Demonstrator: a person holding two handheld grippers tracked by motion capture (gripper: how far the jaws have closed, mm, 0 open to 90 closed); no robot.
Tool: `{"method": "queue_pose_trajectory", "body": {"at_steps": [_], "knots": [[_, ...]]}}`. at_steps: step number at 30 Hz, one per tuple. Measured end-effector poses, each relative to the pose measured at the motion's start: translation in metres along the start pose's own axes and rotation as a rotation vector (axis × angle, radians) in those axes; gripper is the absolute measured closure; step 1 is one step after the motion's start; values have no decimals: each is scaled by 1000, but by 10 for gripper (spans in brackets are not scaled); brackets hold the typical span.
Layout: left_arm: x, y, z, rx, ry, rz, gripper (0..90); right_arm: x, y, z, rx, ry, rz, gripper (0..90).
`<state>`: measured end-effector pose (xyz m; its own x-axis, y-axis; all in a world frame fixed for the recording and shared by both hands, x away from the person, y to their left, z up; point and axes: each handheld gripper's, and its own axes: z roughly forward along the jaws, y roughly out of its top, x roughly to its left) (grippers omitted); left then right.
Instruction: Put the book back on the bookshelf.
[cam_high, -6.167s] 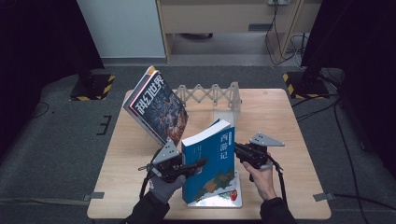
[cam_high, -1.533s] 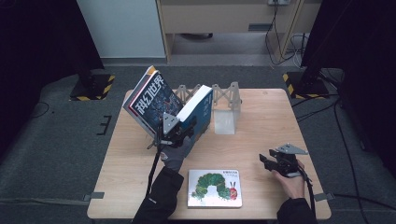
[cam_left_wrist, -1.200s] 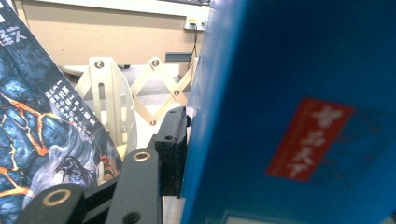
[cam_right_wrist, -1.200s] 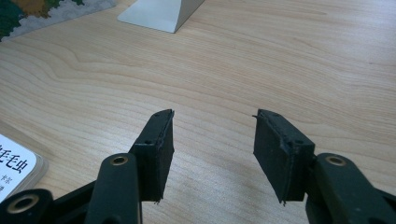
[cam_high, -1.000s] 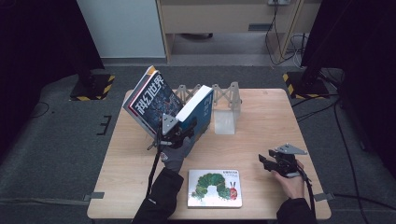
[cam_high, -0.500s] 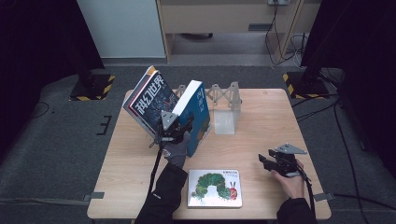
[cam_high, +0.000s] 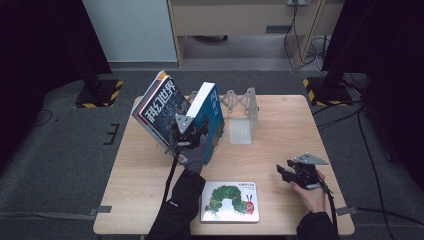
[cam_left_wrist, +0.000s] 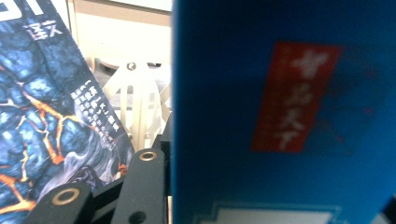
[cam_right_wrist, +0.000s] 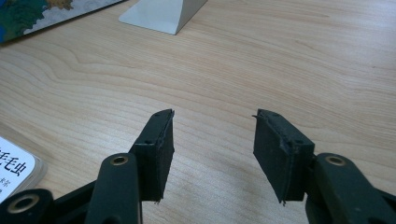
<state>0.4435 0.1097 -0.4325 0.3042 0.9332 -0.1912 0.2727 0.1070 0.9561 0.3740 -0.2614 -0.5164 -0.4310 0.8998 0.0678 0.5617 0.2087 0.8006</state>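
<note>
The left gripper (cam_high: 192, 131), its jaws just closing, clamps the upright blue book (cam_high: 212, 112) between them beside the leaning dark magazine (cam_high: 159, 105), while the right gripper's (cam_high: 285, 172) jaws stand apart, empty.

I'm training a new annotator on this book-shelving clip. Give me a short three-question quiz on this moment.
1. True or false: the right gripper holds a book.
2. Which book is between the left gripper's jaws: A) the blue book, B) the caterpillar picture book, C) the dark sci-fi book?
3. Where does the caterpillar picture book lie?

Key
1. False: its jaws stand apart over the bare table.
2. A. It stands upright beside the leaning dark sci-fi book, at the white folding rack.
3. Flat at the table's near edge, between the person's forearms.
</note>
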Motion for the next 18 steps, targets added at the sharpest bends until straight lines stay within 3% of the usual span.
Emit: {"method": "queue_pose_trajectory", "body": {"at_steps": [8,14,18], "knots": [[-6,3,14,10,6,3,606,-1,0,0,-1,2,-2,481],[-11,1,16,17,-10,49,602,0,1,0,-7,-1,-4,482],[-11,-1,14,9,-45,74,590,0,0,0,-5,-1,0,481]]}}
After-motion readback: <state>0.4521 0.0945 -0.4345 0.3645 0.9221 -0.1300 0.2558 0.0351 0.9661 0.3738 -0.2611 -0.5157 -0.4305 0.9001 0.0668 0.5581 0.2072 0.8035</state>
